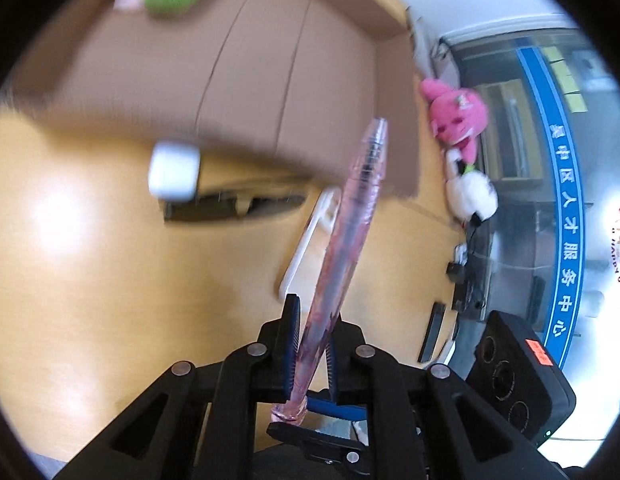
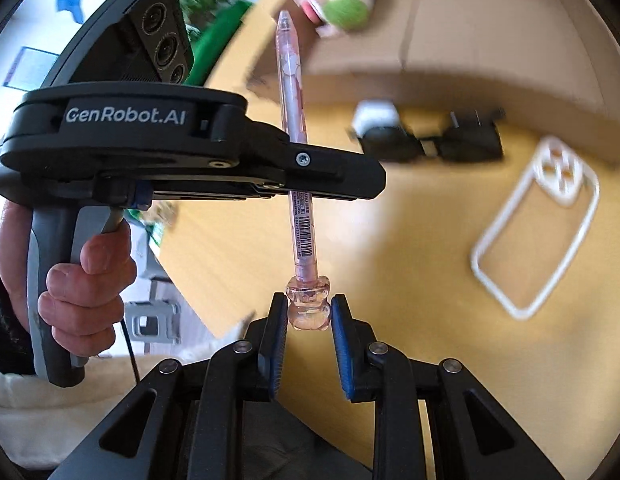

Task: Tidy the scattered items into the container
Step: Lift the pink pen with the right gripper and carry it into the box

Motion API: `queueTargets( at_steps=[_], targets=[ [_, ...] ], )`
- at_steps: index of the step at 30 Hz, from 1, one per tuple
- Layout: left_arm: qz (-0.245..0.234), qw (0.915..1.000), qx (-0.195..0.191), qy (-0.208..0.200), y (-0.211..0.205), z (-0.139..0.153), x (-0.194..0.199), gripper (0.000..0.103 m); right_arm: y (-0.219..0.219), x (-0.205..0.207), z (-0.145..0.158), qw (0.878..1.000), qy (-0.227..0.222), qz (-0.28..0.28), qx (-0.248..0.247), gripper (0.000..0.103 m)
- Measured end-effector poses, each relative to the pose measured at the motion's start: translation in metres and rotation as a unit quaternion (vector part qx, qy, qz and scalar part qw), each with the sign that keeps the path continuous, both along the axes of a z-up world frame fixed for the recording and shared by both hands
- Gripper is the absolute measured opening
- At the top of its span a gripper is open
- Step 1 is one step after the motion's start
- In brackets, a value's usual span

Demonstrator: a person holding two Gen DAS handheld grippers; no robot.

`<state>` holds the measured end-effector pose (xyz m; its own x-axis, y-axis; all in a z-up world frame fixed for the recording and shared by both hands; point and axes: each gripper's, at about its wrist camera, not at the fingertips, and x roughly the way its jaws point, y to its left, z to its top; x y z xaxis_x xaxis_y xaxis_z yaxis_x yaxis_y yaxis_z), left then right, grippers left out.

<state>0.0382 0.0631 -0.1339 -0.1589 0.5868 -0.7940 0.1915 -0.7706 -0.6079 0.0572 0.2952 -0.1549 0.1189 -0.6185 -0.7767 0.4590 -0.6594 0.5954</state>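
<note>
Right wrist view: the right gripper (image 2: 308, 316) has its pads on either side of the pink pen's (image 2: 298, 168) bear-shaped cap, though whether they press it cannot be told. Farther along the pen, the left gripper (image 2: 329, 184) reaches in sideways, clamped on the barrel, a bare hand (image 2: 82, 280) wrapped round its grip. Beyond the pen, on the yellow table (image 2: 409, 280), lie a clear phone case (image 2: 537, 228) and a black charger (image 2: 429, 140). Behind them stands the cardboard box (image 2: 449, 32).
</note>
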Motion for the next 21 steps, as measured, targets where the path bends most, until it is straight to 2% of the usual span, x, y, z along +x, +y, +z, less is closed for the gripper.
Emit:
queueTargets(
  at_steps=[8, 11, 14, 18, 21],
  targets=[
    [-0.016, 0.9966, -0.034, 0.073, -0.016, 0.070, -0.065, 0.011, -0.019, -0.055, 0.064, 0.995, 0.075, -0.037, -0.048, 0.024],
    [-0.025, 0.9937, -0.044, 0.100, -0.015, 0.090, -0.085, 0.011, -0.027, -0.097, 0.078, 0.994, 0.092, -0.041, -0.054, 0.024],
    [-0.024, 0.9921, -0.049, 0.113, -0.020, 0.097, -0.104, 0.011, -0.036, -0.118, 0.090, 0.992, 0.106, -0.042, -0.057, 0.024],
    [-0.018, 0.9927, -0.051, 0.108, -0.030, 0.091, -0.133, 0.010, -0.040, -0.144, 0.100, 0.991, 0.113, -0.043, -0.058, 0.024],
    [-0.024, 0.9923, -0.056, 0.108, -0.033, 0.085, -0.154, 0.011, -0.045, -0.148, 0.100, 0.991, 0.107, -0.053, -0.060, 0.024]
  ],
)
